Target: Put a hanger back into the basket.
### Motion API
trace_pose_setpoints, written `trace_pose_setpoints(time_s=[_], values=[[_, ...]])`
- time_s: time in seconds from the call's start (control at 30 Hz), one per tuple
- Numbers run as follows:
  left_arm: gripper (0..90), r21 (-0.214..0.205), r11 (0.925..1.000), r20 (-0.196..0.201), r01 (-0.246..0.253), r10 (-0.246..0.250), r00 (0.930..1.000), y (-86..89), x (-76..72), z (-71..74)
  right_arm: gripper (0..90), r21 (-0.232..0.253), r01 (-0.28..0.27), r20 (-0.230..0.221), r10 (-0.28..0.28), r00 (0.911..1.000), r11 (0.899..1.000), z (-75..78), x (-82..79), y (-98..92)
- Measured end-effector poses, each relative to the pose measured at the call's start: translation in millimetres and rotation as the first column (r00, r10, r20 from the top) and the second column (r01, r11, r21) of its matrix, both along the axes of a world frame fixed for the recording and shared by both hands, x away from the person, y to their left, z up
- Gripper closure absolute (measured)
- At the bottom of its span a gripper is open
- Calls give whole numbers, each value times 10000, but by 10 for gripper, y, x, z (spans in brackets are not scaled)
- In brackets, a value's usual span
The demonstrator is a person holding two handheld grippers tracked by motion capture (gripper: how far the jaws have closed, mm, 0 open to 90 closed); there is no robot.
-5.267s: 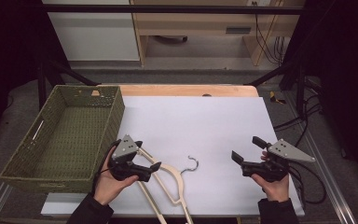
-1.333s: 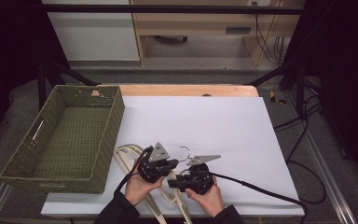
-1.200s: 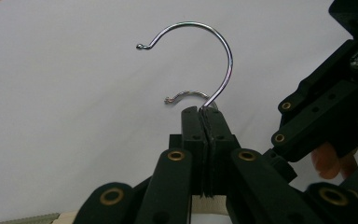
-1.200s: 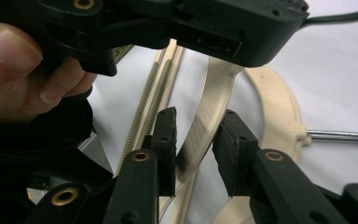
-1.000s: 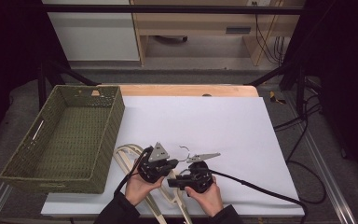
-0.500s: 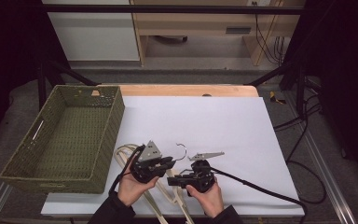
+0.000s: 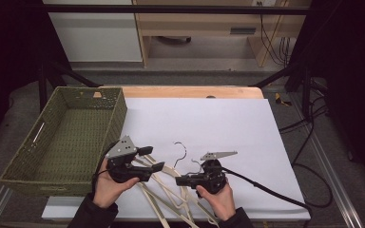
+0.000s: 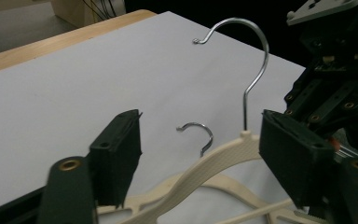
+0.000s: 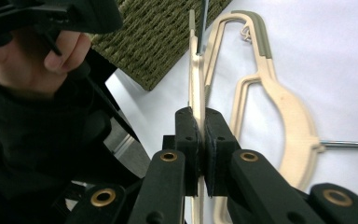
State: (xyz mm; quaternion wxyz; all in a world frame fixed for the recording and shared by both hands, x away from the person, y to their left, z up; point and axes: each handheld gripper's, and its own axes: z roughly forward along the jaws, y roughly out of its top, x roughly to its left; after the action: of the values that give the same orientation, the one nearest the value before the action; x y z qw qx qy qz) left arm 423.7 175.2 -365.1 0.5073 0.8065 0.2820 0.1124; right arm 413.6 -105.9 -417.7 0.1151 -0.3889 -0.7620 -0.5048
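Several cream hangers [image 7: 168,190] lie tangled at the table's front edge. My right gripper [image 7: 179,180] is shut on the flat edge of one cream hanger [image 9: 195,79], whose metal hook [image 7: 182,150] points to the far side. In the left gripper view this held hanger [image 8: 214,161] crosses low between the jaws of my left gripper [image 8: 201,140]. Those jaws have just been opening and stand wide, their pads off the hanger. In the high view my left gripper [image 7: 153,158] hovers left of the right one. A second hanger [image 9: 291,112] lies flat beneath.
A green woven basket [image 7: 117,111] stands at the left of the white table sheet [image 7: 228,123]; its corner [image 9: 168,37] shows in the right gripper view. A cable [image 7: 266,190] trails right from my right gripper. A bare wooden strip [image 7: 190,91] runs along the table's far edge.
My left gripper has opened, let go of the hanger, and drawn up and to the left. My right gripper stays shut on the hanger and has risen slightly.
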Motion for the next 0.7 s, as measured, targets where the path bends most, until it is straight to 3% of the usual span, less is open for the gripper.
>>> trace_pose_setpoints(time_s=[0.1, 0.33, 0.47, 0.6, 0.7], values=[[192, 87, 9996, -187, 285, -283, 9994, 19, 20, -5, 864, -320, -370, 593, 389, 9975, 9988, 72, 6, -72], [142, 758, 9913, -302, 1073, -1053, 9940, -107, 15, -61, 864, -569, -1285, 1260, 1348, 9828, 9901, 211, -2, -240], [210, 1074, 9790, -672, 1732, -1667, 9837, -201, 9, -117, 864, -639, -1893, 1488, 1969, 9691, 9798, 238, -24, -268], [346, 1477, 9574, -976, 2481, -2356, 9669, -277, 3, -168, 865, -650, -2189, 1610, 2267, 9605, 9736, 252, -35, -279], [443, 1482, 9514, -1288, 2701, -2523, 9590, -304, 9, -189, 864, -675, -2429, 1678, 2510, 9533, 9677, 258, -40, -286]])
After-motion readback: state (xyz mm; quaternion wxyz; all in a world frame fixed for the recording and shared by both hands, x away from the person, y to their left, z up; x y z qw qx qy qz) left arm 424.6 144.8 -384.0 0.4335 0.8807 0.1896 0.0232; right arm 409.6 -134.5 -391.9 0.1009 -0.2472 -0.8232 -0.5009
